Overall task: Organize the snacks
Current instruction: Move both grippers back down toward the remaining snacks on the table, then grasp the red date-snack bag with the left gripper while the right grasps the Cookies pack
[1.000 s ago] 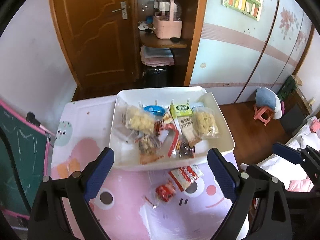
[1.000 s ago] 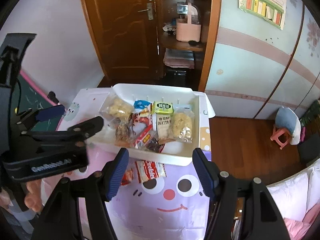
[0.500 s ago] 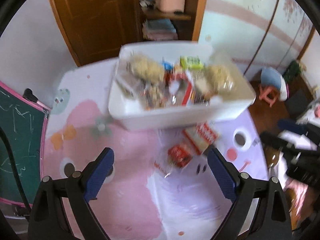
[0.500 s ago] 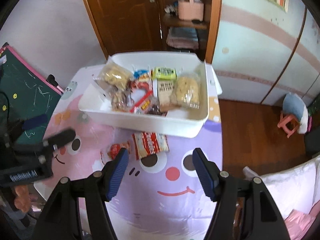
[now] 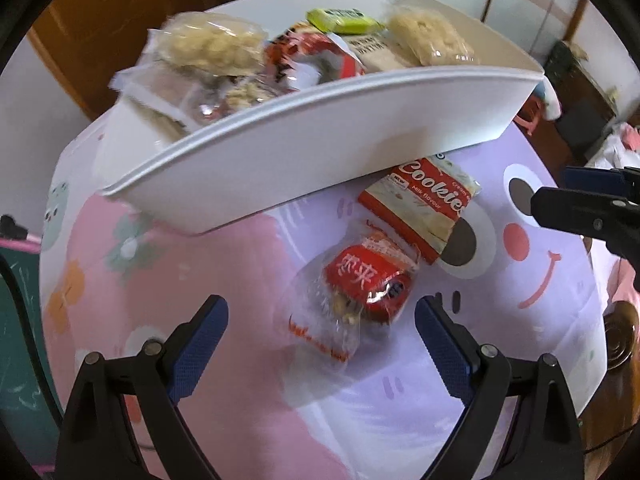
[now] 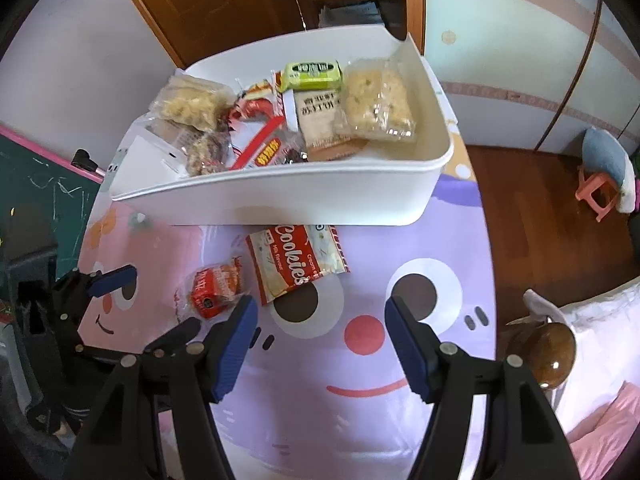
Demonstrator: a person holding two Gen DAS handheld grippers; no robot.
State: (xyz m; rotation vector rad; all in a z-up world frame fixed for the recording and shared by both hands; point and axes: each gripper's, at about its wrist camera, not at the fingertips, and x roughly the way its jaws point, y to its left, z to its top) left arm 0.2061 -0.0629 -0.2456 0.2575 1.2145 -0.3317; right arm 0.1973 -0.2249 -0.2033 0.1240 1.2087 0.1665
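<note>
A white bin [image 5: 280, 160] [image 6: 304, 196] holds several snack packets. On the cartoon tablecloth in front of it lie a red-and-white Cookies packet [image 5: 424, 208] [image 6: 296, 268] and a small red snack in clear wrap [image 5: 360, 284] [image 6: 216, 286]. My left gripper [image 5: 322, 332] is open and empty, low over the table, its fingers on either side of the small red snack. My right gripper [image 6: 320, 332] is open and empty, above the cloth just in front of the Cookies packet.
The round table's edge [image 6: 492, 280] drops off to the right onto wooden floor. A green chalkboard [image 6: 36, 184] stands at the left. A brown door [image 6: 216, 4] and shelves are behind the bin. A pink stool [image 6: 596, 196] stands at the far right.
Both grippers have come down and forward toward the table. The left one has dropped close to the small red snack. Both stay open and empty.
</note>
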